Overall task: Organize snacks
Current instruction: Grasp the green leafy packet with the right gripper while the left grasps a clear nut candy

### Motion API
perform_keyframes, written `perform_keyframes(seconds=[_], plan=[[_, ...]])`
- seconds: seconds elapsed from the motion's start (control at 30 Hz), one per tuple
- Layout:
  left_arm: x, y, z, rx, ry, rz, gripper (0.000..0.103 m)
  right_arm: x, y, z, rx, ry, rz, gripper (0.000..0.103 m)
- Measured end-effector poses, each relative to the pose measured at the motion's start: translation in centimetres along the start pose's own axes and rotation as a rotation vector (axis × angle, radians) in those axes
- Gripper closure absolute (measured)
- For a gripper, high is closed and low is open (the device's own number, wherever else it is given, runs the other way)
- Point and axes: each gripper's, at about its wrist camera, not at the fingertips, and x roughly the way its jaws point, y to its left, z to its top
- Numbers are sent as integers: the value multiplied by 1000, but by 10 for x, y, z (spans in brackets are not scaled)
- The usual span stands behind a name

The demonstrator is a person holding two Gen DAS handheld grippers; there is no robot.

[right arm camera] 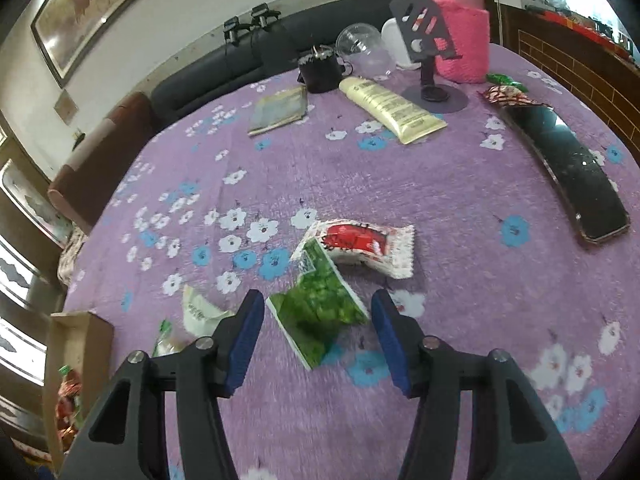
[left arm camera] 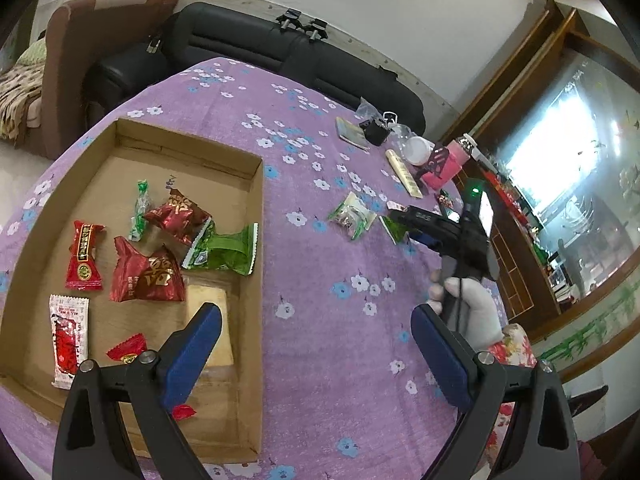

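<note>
Table [left arm camera: 320,128] under purple floral cloth takes up both views. Cardboard tray [left arm camera: 256,208] sits on its left part in the left wrist view, open top, holding a loose spread of snacks: two dark red pouches [left arm camera: 148,278], green pack [left arm camera: 224,252] leaning on the tray's right wall, red candy [left arm camera: 84,256], white-red sachet [left arm camera: 66,340], green-white twist candy [left arm camera: 140,208], small red candy [left arm camera: 128,354] partly behind the left gripper. Left gripper [left arm camera: 316,344] hangs over the tray's right edge and the bare cloth beside it, jaws wide, nothing between them. Right gripper [right arm camera: 318,334] points down at the cloth, jaws about half spread, not pressing anything; green snack pack [right arm camera: 316,312] lies flat between the blue pads, apart from both. White-red snack [right arm camera: 360,246] touches that pack's far end. Pale green pack [right arm camera: 198,310] lies just left of the right gripper, tray corner [right arm camera: 78,332] further left. Far edge of table: phone [right arm camera: 568,172], pink-sleeved bottle [right arm camera: 464,40], cream tube [right arm camera: 392,108], black cup [right arm camera: 320,70], clear cup [right arm camera: 364,50]. Gloved hand [left arm camera: 476,312] holds the right gripper's handle in the left wrist view.
</note>
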Motion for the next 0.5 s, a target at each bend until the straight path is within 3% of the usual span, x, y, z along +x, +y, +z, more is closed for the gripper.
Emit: perform_keyframes(seconds=[0.07,0.3,0.5], plan=[[5,-4,1,8,9,2,6,5,0,-2,-3,6,-2,69],[26,-25,17,56,40,18,6,-16,-18,-14,33,-8,86,72],[69,-50,50,57,80,14,6,-47,-35,-39,62,-12,208,72]])
